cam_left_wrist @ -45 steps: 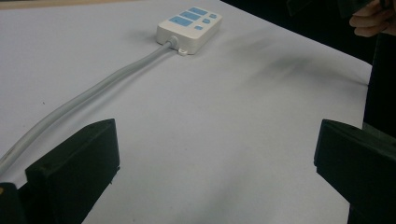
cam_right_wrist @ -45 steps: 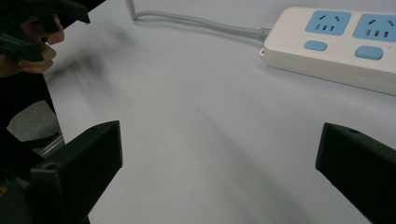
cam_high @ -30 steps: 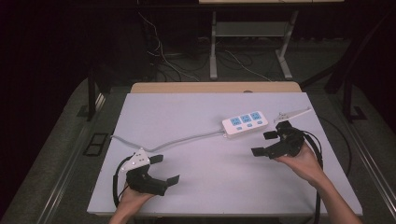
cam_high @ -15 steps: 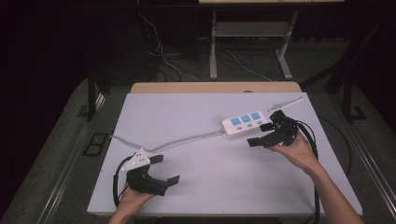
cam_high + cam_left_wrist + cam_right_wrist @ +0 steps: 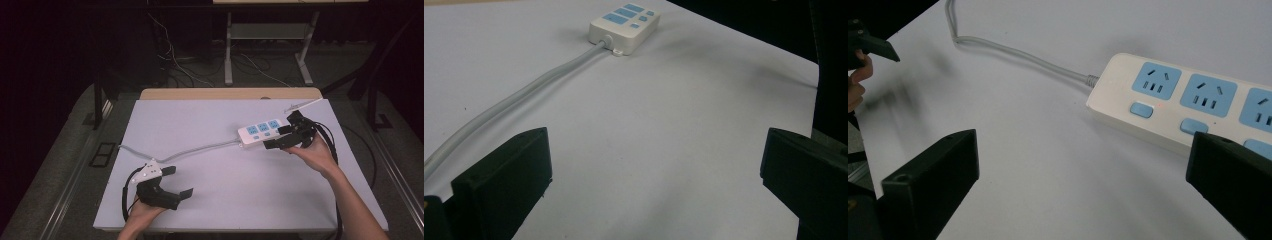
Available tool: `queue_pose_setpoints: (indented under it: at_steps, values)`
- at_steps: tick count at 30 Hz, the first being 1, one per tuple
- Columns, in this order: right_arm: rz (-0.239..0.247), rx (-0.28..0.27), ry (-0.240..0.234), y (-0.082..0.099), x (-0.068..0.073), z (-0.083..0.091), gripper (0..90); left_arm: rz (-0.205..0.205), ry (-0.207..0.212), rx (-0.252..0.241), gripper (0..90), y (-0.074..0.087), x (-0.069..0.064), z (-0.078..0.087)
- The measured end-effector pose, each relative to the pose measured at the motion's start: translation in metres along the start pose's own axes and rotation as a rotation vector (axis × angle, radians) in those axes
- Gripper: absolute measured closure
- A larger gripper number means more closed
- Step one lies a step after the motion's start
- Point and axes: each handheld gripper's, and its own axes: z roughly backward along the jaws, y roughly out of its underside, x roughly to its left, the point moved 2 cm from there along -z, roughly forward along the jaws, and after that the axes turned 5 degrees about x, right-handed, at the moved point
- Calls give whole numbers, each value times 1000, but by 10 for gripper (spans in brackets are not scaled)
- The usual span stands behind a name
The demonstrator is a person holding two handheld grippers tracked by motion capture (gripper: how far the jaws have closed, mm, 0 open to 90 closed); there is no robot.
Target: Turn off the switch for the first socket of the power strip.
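Note:
A white power strip [image 5: 261, 132] with blue sockets lies right of the table's centre. Its grey cable [image 5: 200, 148] runs left across the white table [image 5: 225, 190]. My right gripper [image 5: 276, 137] is open at the strip's near right end, one jaw beside its near long edge, nothing between the jaws. In the right gripper view the strip [image 5: 1188, 110] lies close ahead and to the right of the open right gripper [image 5: 1083, 190]. My left gripper [image 5: 179, 181] stands open at the front left, holding nothing. In its view, the left gripper [image 5: 654, 180] points toward the distant strip [image 5: 625, 20], with the cable [image 5: 524, 95] on the left.
A thin white strip [image 5: 302, 105] lies at the table's far right corner. The cable leaves over the table's left edge [image 5: 122, 146]. A wooden board [image 5: 230, 93] borders the far side. Desk legs and loose wires [image 5: 250, 65] stand on the floor behind.
My right gripper has moved forward and to the left, from the table's right side up to the power strip's near end. The left gripper has stayed put.

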Motion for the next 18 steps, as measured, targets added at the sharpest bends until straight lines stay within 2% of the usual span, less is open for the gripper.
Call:
queue_pose_setpoints:
  at_steps: [5,18]
  values:
    - [-3,7,14,-6,-4,-3,3,0,0,1,0,0,0,0]
    - [-39,-17,17,-24,-14,-14,3,2,5,3,0,1,2,0]
